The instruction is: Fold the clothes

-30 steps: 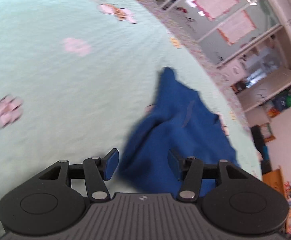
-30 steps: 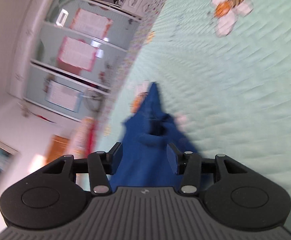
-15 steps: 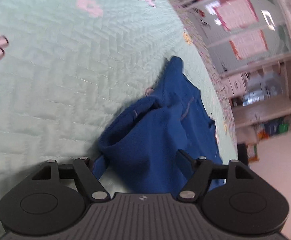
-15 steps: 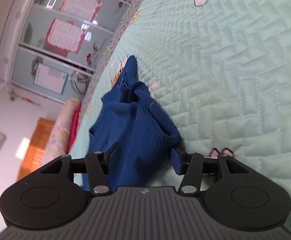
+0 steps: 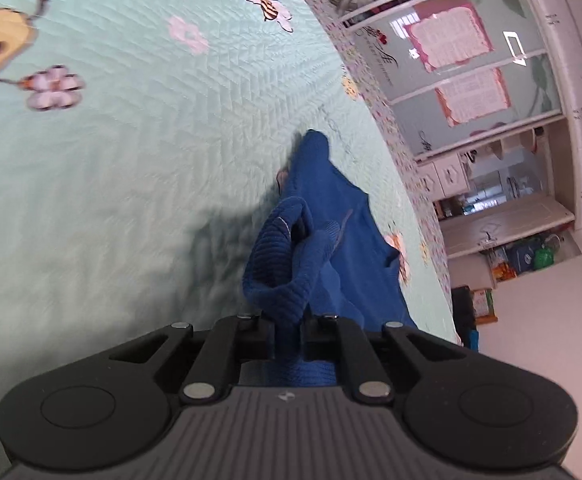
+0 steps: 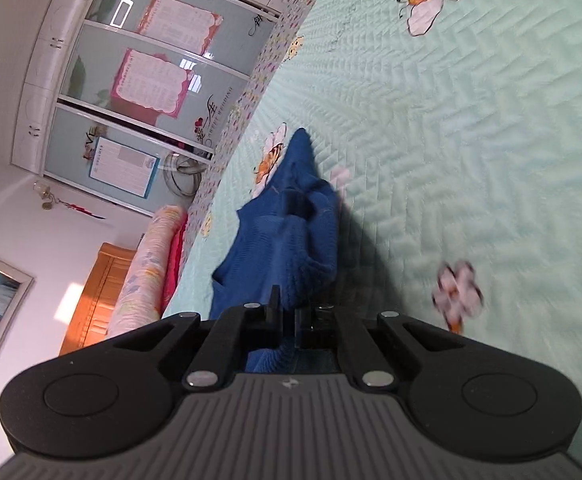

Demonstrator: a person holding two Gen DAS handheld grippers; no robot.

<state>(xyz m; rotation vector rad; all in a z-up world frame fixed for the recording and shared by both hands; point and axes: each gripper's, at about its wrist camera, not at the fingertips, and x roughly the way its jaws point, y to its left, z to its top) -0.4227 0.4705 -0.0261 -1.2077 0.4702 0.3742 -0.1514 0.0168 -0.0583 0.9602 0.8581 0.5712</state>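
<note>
At lower centre the left gripper (image 5: 289, 334) has just closed its fingers (image 5: 255, 334) on a ribbed fold of the blue garment (image 5: 327, 216). The garment trails toward mid-frame across the green bedspread (image 5: 111, 168).

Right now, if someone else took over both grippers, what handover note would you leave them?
Left gripper: jaws have just closed, shut on a ribbed edge of the blue knit garment.
Right gripper: jaws have just closed, shut on another part of the same garment.
The garment lies bunched near the edge of the mint quilted bedspread, its far end on the quilt.
Done: both grips taken.
Left: spread it flat, then fold.
</note>
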